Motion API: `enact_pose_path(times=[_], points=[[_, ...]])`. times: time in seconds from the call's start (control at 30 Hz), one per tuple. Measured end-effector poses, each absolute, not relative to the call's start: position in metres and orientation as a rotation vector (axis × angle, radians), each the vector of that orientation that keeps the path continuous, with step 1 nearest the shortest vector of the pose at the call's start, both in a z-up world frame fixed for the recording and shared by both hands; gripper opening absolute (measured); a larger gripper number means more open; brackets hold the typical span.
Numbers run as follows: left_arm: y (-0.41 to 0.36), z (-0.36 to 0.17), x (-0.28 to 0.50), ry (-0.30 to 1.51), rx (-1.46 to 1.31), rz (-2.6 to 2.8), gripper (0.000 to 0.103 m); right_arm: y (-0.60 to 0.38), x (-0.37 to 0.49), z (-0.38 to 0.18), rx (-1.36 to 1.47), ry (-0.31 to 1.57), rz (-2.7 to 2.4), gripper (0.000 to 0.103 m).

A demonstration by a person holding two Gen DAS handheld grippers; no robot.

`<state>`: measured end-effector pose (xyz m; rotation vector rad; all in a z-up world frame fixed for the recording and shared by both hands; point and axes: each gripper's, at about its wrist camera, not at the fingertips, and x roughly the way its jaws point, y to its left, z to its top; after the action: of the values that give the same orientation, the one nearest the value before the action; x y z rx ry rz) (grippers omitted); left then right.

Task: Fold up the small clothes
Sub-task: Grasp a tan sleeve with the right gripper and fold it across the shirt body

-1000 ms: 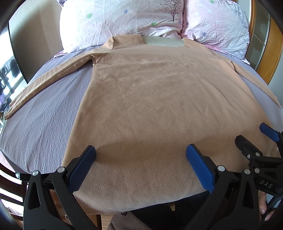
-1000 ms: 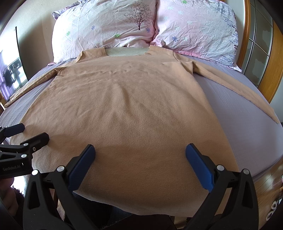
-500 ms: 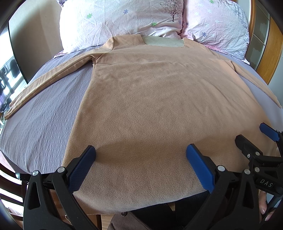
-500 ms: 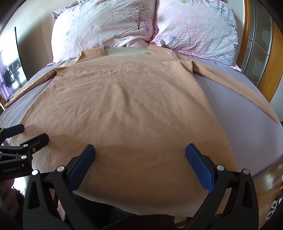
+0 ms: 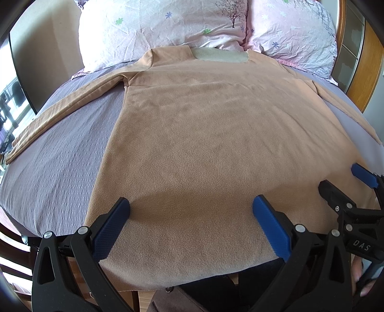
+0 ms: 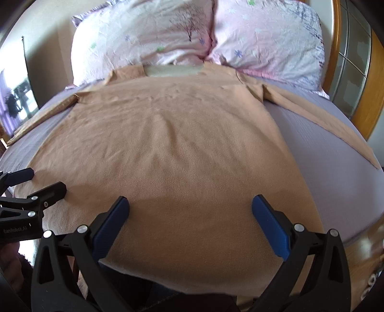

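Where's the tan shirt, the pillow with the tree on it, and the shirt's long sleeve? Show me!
tan shirt (image 5: 216,148), left wrist view, middle of its body.
tree pillow (image 5: 168,21), left wrist view, its wrinkled front.
long sleeve (image 5: 67,105), left wrist view, midway along the sleeve.

We're holding the left gripper spread wide over the tan shirt, which is lying flat on the bed, right gripper alongside.

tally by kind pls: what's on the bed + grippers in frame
Tan long-sleeve top: 1, spread flat on the purple bedsheet
Floral pillows: 2, left and right, at the head of the bed
Grippers: 2, left gripper and right gripper, both open over the hem
Total: 5
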<state>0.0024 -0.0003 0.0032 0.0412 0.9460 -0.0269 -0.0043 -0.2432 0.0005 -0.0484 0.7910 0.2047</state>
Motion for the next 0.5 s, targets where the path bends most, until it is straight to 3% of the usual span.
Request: enact_pose_path(times=[0.1, 0.23, 0.3, 0.37, 0.5], points=[[-0.001, 0.006, 0.002, 0.947, 0.043, -0.035, 0.102, -0.271, 0.002, 0.007, 0.065, 0.772, 0.245, 0.101], [0.003, 0.007, 0.004, 0.94, 0.035, -0.072, 0.102, -0.388, 0.029, 0.034, 0.448, 0.683, 0.073, 0.101], [0.009, 0.01, 0.008, 0.912, -0.01, -0.13, 0.102, -0.46, 0.039, 0.035, 0.67, 0.661, -0.059, 0.09], [0.017, 0.013, 0.014, 0.883, -0.076, -0.191, 0.102, -0.533, 0.048, 0.026, 0.889, 0.658, -0.178, 0.068], [0.037, 0.015, 0.029, 0.832, -0.264, -0.344, 0.102, -0.623, 0.049, 0.002, 1.118, 0.656, -0.383, 0.063]])
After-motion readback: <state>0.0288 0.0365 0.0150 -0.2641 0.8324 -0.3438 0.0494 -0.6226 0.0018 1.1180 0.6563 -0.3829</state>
